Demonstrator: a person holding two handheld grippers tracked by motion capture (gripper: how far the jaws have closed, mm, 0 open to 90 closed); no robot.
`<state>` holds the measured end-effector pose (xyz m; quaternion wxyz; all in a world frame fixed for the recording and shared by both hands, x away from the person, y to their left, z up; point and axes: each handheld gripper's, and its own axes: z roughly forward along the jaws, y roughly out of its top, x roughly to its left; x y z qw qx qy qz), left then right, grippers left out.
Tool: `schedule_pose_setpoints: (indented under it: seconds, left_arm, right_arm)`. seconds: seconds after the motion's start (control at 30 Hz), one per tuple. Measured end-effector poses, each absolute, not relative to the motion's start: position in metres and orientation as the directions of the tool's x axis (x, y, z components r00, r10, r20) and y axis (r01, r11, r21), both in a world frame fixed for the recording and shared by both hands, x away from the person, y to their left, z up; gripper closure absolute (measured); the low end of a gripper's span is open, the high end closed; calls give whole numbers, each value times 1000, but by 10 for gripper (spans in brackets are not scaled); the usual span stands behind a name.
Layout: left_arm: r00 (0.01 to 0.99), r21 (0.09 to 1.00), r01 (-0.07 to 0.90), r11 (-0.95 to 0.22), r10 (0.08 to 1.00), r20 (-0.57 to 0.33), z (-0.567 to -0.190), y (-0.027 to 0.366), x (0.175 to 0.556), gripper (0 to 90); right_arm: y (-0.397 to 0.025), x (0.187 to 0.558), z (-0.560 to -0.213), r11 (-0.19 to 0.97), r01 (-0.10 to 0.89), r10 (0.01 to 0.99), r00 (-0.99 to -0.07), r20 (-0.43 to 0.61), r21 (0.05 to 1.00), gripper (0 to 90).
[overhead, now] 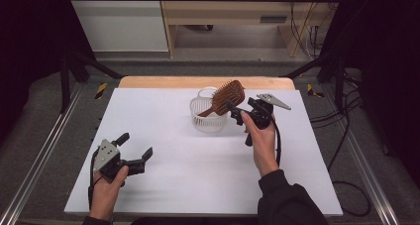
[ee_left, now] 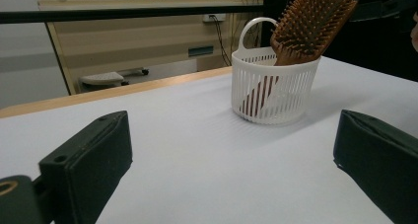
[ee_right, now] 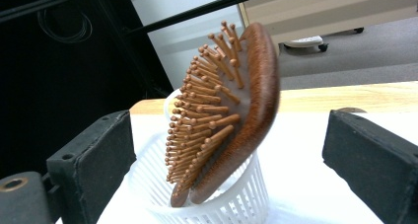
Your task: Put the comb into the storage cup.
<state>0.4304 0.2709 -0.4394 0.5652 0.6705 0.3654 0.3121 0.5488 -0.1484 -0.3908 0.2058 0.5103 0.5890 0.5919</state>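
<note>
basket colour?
White, with slatted sides; the basket holding the brown wooden hairbrush shows best in the left gripper view.

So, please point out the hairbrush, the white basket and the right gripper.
hairbrush [ee_right: 256, 86], right gripper view, wooden back of its head.
white basket [ee_left: 276, 93], left gripper view, slatted side wall.
right gripper [overhead: 239, 112], high view, between its open jaws.

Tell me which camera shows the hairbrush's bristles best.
The right gripper view: the hairbrush is close, bristles seen side-on. The left gripper view shows its head above the basket; the high view shows it small.
</note>
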Motion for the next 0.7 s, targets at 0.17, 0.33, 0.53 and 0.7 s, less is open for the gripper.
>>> schedule_pose_setpoints:
  seconds: [0.17, 0.33, 0.53, 0.7]
  left_arm:
    - [536, 986, 136, -93, 844, 6, -439, 272, 430, 14]
    - [533, 987, 134, -90, 846, 5, -439, 273, 429, 15]
    - [533, 988, 129, -90, 846, 8, -438, 273, 427, 14]
    - [531, 988, 125, -87, 847, 7, -436, 274, 425, 14]
  right_arm:
    - [-154, 545, -390, -219, 356, 844, -398, 360, 908, 59]
    - [-160, 540, -388, -209, 348, 848, -401, 346, 914, 66]
    - [-170, 531, -384, -196, 325, 850, -415, 325, 925, 77]
    - [-181, 526, -382, -193, 311, 854, -414, 316, 931, 81]
